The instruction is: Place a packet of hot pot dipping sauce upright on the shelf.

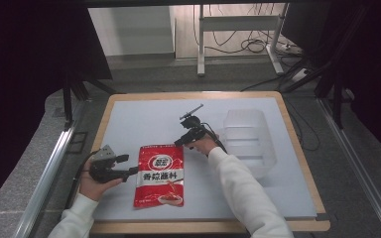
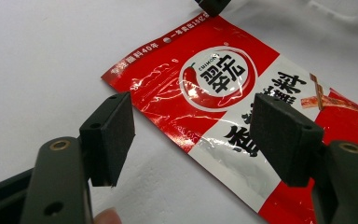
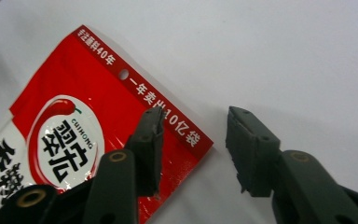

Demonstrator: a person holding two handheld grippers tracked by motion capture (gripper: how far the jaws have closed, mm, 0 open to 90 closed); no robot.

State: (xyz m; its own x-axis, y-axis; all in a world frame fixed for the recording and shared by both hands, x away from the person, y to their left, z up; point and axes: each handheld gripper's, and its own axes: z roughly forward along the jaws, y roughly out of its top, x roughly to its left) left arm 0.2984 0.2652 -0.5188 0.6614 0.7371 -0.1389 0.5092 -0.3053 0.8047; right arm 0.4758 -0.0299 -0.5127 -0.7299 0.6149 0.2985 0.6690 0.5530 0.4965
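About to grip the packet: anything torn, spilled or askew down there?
Nothing stands out. The red packet lies flat and sealed on the white mat, no spill. Both grippers, left and right, are open at its edges.

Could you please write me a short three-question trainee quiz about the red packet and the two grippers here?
1. True or false: the left gripper has clamped the red packet.
2. Which corner of the packet is the right gripper at? A) far right B) near left C) near right
3. Fill in: right of the packet stands a clear plastic ____.

Key: 1 false, its jaws are open at the packet's left edge; 2 A, jaws open over that corner; 3 container.
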